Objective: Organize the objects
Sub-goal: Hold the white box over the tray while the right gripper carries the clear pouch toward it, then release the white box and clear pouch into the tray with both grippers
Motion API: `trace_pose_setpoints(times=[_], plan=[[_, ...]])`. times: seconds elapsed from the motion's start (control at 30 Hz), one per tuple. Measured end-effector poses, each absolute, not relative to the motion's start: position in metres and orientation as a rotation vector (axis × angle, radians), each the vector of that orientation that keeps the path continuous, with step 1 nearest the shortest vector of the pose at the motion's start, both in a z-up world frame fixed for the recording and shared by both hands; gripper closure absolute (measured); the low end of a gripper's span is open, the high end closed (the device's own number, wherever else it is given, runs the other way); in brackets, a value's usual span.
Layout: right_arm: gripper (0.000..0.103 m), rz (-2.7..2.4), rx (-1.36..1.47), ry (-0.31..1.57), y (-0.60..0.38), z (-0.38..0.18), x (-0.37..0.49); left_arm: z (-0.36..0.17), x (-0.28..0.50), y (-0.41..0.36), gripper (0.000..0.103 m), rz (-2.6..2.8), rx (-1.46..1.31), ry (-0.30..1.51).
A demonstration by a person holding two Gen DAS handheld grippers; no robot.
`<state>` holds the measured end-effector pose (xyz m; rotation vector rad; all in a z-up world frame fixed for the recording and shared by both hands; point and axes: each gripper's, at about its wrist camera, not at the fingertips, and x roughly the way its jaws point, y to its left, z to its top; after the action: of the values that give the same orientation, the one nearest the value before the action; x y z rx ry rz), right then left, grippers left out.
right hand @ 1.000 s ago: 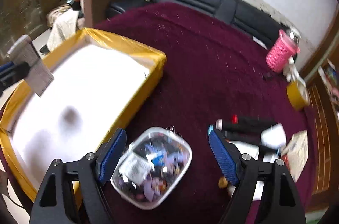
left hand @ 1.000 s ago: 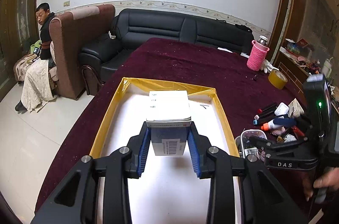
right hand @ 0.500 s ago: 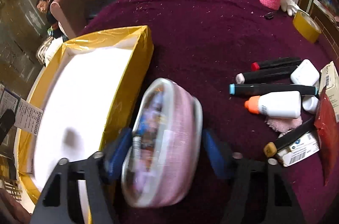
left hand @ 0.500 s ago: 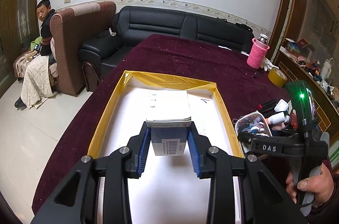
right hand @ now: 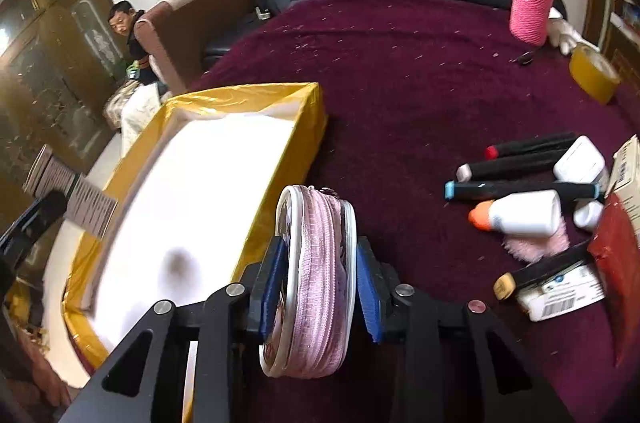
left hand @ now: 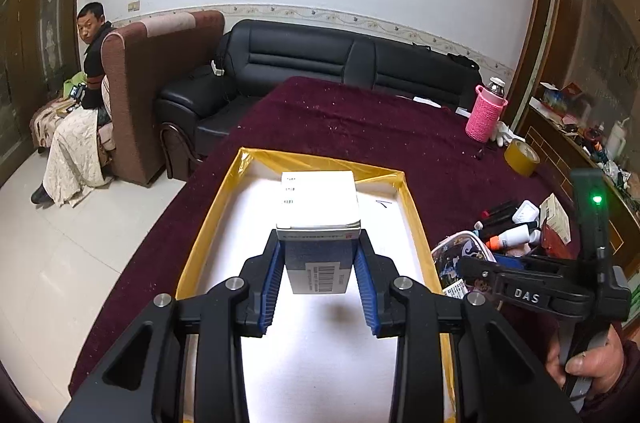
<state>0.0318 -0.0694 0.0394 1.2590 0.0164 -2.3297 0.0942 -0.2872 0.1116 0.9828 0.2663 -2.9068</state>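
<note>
Left tool [left hand: 319, 273] clamps stiff light box [left hand: 318, 223] over tray [left hand: 412, 207]. Right tool [right hand: 320, 287] squeezes soft pouch [right hand: 316, 287]; grip flat faces, likely squashy.

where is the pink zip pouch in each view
Left wrist: the pouch sits at right of centre, beside the tray's right wall, clamped in the right gripper.
Right wrist: the pouch is at bottom centre, on edge between the blue pads, just right of the tray.
Shared landmark: the yellow tray.
</note>
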Motion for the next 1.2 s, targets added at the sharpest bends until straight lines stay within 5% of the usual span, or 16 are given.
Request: trace_pose_setpoints(times=[0.33,0.57,0.63,0.8,0.97,1.2], plan=[[0.07,-2.348,1.053,-0.012,-0.086,0.107,0.039,0.111,0.05,-0.301,0.07,-2.884,1.034,0.266],[0.07,-2.283,1.198,0.042,-0.148,0.069,-0.008,0.086,-0.003,-0.298,0.069,-2.786,1.112,0.198],[0.069,-2.269,1.233,0.028,-0.153,0.055,-0.016,0.08,-0.009,-0.298,0.045,-2.765,1.109,0.212],[0.055,-2.267,1.227,-0.038,-0.144,0.042,-0.027,0.082,-0.003,-0.301,0.018,-2.733,1.013,0.221],[0.027,-2.323,1.169,-0.138,-0.118,0.05,-0.023,0.092,0.012,-0.295,0.013,-2.738,0.908,0.24],[0.025,-2.373,1.114,-0.207,-0.09,0.063,-0.015,0.086,0.023,-0.271,0.011,-2.786,0.922,0.245]])
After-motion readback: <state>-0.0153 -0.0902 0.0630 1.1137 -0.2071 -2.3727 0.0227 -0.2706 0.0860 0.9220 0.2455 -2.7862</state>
